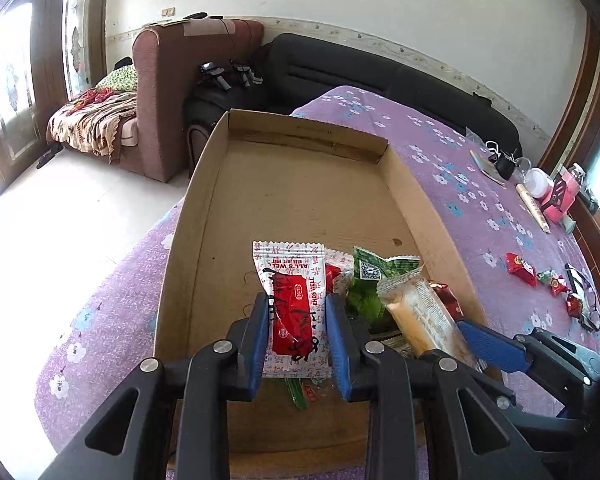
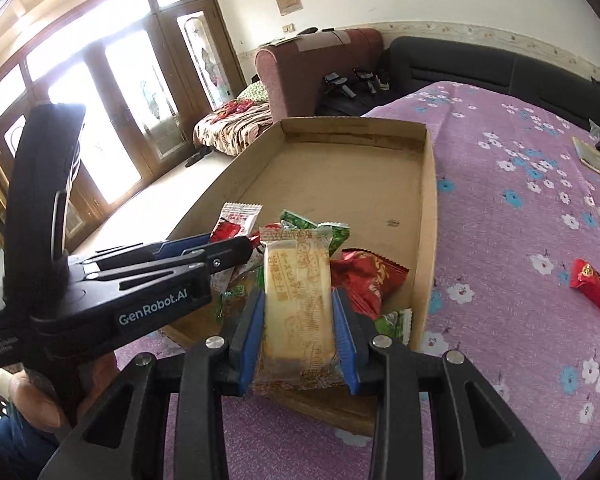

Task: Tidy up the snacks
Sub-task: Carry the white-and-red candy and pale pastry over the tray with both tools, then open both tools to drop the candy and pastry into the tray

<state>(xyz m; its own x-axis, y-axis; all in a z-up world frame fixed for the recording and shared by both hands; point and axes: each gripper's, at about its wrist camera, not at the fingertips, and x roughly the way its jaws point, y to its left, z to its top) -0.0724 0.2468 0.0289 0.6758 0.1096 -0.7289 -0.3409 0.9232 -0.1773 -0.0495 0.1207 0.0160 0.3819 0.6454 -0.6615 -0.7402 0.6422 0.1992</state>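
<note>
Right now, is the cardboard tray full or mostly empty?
Mostly empty: the tray's far part is bare cardboard; snack packets cluster only at its near end.

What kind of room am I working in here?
Most likely a home living room: a dark sofa and a brown upholstered armchair along the wall, tall wood-framed glass doors, and a table under a purple flowered cloth.

The green snack packets (image 1: 366, 292) in the shallow brown cardboard tray (image 1: 300, 184) lie partly hidden under the white-and-red sachet (image 1: 294, 308) and the pale yellow cake bar in clear wrap (image 2: 298, 304). Small items at the far end of the purple flowered tabletop (image 1: 480, 208) are too small to identify.
</note>
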